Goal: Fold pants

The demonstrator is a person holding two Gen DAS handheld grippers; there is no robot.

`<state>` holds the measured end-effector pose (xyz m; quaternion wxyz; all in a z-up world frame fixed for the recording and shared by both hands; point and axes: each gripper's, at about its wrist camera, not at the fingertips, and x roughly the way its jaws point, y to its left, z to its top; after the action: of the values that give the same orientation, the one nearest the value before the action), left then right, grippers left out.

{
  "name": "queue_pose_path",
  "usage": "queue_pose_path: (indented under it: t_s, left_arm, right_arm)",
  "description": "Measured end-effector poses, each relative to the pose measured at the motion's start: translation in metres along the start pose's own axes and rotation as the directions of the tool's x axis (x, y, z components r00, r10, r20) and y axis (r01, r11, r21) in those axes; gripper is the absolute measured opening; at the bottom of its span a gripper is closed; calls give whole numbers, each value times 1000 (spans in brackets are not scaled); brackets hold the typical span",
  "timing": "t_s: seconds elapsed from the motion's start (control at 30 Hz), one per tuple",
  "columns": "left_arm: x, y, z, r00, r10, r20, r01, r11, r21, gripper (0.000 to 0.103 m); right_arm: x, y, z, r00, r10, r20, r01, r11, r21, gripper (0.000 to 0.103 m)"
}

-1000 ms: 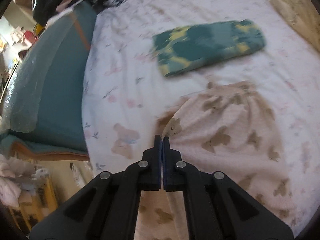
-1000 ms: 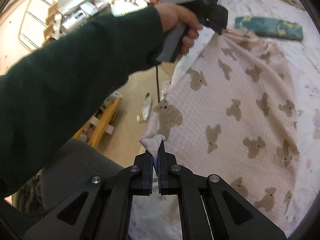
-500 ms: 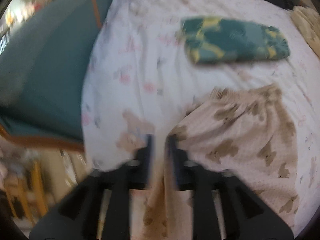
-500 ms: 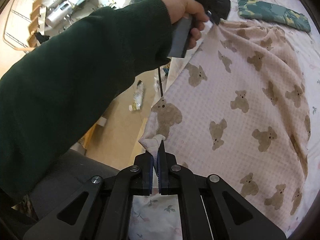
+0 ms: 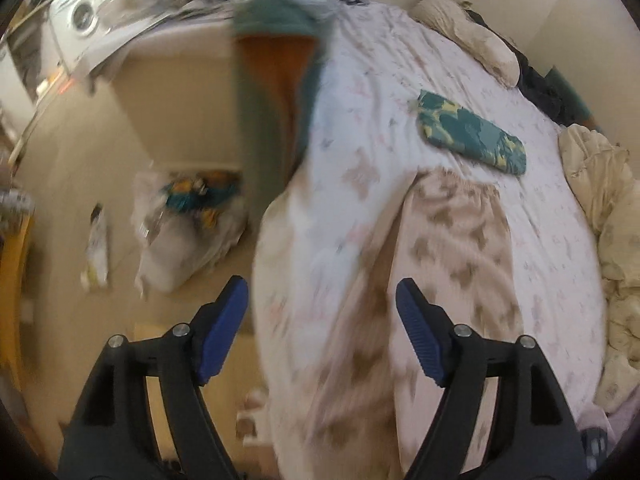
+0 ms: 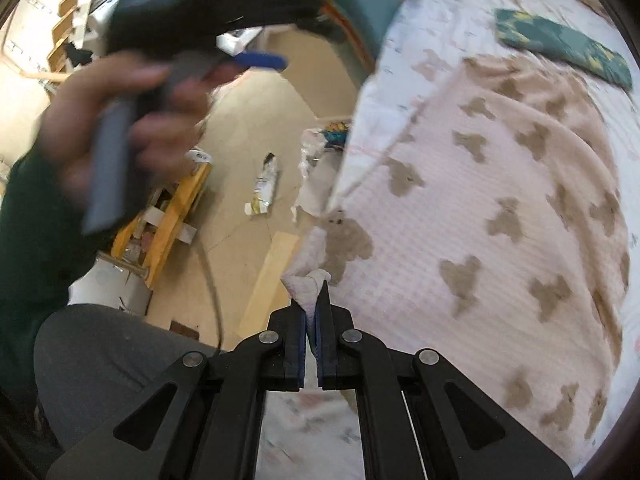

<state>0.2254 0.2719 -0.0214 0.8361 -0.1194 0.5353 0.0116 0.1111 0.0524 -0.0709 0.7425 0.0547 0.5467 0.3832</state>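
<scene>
The pink pants with brown bears (image 6: 500, 216) lie spread on the bed, one edge at the bed's side. They also show in the left wrist view (image 5: 452, 248), blurred. My right gripper (image 6: 312, 300) is shut on a corner of the pants at the bed's edge. My left gripper (image 5: 322, 320) is open and empty, lifted above the bed's edge, clear of the pants. In the right wrist view the left gripper (image 6: 256, 60) is held in a hand up over the floor.
A folded green and yellow garment (image 5: 472, 136) lies further up the bed sheet (image 5: 360, 92). Cream bedding (image 5: 604, 216) is bunched at the right. A teal chair (image 5: 276, 64), a plastic bag (image 5: 188, 216) and floor clutter (image 6: 264, 188) lie left of the bed.
My left gripper has let go of the pants, opened wide and swung up and left, away from the bed. My right gripper still holds its corner.
</scene>
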Motion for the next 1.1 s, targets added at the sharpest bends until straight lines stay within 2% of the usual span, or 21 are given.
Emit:
queue_pose_path:
  t_s: [0.07,0.13,0.17,0.2,0.27,0.3,0.33,0.37,0.4,0.43,0.53,0.63,0.7,0.73,0.77,0.83,0.9,0.93,1.0,1.07,1.1]
  left_arm:
    - [-13,14,-21,1000,0,9,0,1000,-24,82]
    - [-14,24,-37,1000,16,10,-15,999,-40,82]
    - [-8,29,-45,1000,25,-5,-25,998,-57,82]
    - [-3,35,-53,999,30,-25,-31,996,-79,82]
    - [15,40,-64,994,20,-103,-29,995,-90,82]
    - [24,40,-67,990,9,-139,-20,997,-77,82]
    - [32,39,-71,987,12,-161,-22,998,-61,82]
    - [37,39,-75,983,26,-181,-35,998,-44,82]
    - [45,36,-79,977,36,-212,-41,999,-18,82]
    - [51,33,-83,970,28,-241,-29,1000,-2,82]
    - [74,18,-101,937,-7,-349,32,997,68,82]
    - [91,-1,-117,910,14,-413,55,987,154,81]
    - [99,-15,-125,896,16,-443,78,978,194,79]
    - [101,-23,-129,893,18,-450,90,972,217,72]
    - [103,-30,-131,890,21,-456,102,965,243,54]
    - [106,-50,-138,883,58,-466,114,936,333,29]
    - [103,-63,-142,884,77,-462,120,916,383,13]
    - [101,-70,-142,883,55,-467,147,911,386,4]
    - [91,-82,-140,889,13,-458,185,904,385,3]
    - [76,-96,-141,910,29,-413,169,886,433,3]
    - [69,-102,-143,921,53,-387,146,872,467,3]
  right_arm:
    - [17,14,3,1000,12,-8,-12,1000,-18,3]
    - [37,21,4,1000,26,-13,-26,999,-23,3]
    - [52,26,4,1000,19,-15,-20,999,-40,3]
    - [65,27,4,1000,7,-19,-8,999,-50,9]
    - [85,26,0,1000,-15,-26,13,998,-60,11]
    - [92,21,-3,999,-1,-32,-1,999,-40,18]
    - [94,18,-5,999,15,-37,-16,1000,-26,35]
    - [93,14,-7,999,28,-34,-28,1000,-7,46]
    - [88,11,-10,999,38,-20,-37,999,10,64]
    - [76,5,-14,998,56,8,-56,998,35,67]
    - [47,-7,-21,999,30,27,-31,999,43,67]
    - [-6,-33,-39,995,-7,98,-1,997,75,67]
    - [-51,-68,-62,985,-65,161,38,985,167,67]
    - [-64,-80,-71,980,-85,177,48,978,202,67]
    - [-85,-105,-87,972,-138,189,85,961,263,67]
    - [-104,-134,-108,960,-216,177,146,929,340,67]
    - [-122,-169,-138,942,-308,134,215,859,464,68]
    - [-125,-184,-149,943,-310,121,206,830,519,68]
    - [-121,-209,-167,958,-258,127,134,790,598,68]
    - [-113,-230,-182,974,-119,194,-36,761,648,73]
    - [-105,-234,-188,978,-84,192,-65,749,659,74]
